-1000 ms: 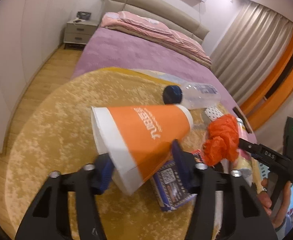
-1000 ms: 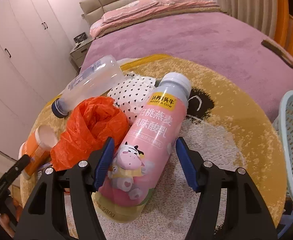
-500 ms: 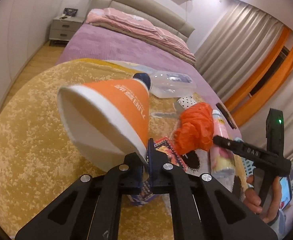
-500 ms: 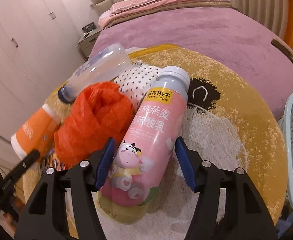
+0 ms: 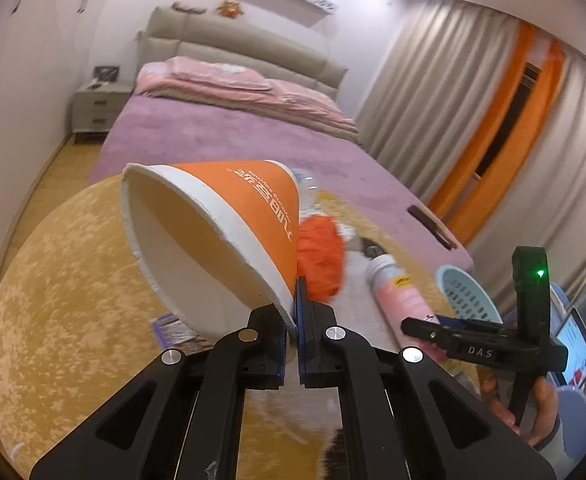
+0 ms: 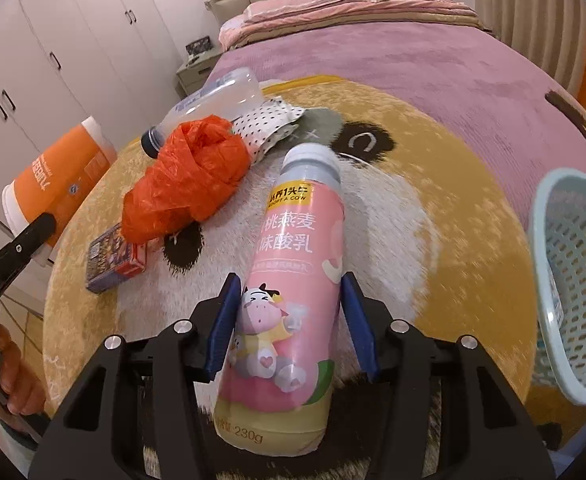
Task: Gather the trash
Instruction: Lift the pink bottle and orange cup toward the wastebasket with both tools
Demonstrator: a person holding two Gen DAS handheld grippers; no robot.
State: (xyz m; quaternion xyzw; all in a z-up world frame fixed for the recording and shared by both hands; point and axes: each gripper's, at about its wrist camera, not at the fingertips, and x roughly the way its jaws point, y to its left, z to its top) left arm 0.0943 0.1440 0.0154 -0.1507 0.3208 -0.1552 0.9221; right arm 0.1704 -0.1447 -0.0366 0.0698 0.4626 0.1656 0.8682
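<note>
A purple bed (image 6: 393,64) fills the back of the room, and at its foot lies a round yellow rug (image 6: 445,184) with a panda face, where the trash is spread out. At the rug's right edge stands a pale blue basket (image 6: 573,280), tilted with its mouth toward the pile, which looks like the place the trash is meant to go.

The orange paper cup (image 5: 221,232) is off the rug and lifted. The left gripper (image 5: 291,344) has its fingers pressed nearly together on the cup's rim, one pad inside and one outside, so the cup hangs with its mouth turned toward the camera. Pinching the thin wall makes sense, since the cup's body is wide.

The pink yogurt bottle (image 6: 293,280) lies on its side on the rug, cap pointing away. The right gripper (image 6: 289,328) straddles its lower half, and its jaws have just been closing around it; the blue pads sit at the bottle's sides, the left one touching or nearly so, and a firm squeeze is not yet clear.

Left on the rug are a crumpled orange plastic bag (image 6: 189,188), a clear bottle (image 6: 213,100) with a dark cap, a spotted wrapper (image 6: 269,124) tucked between them, and a small printed box (image 6: 113,256) just beside the bag.
</note>
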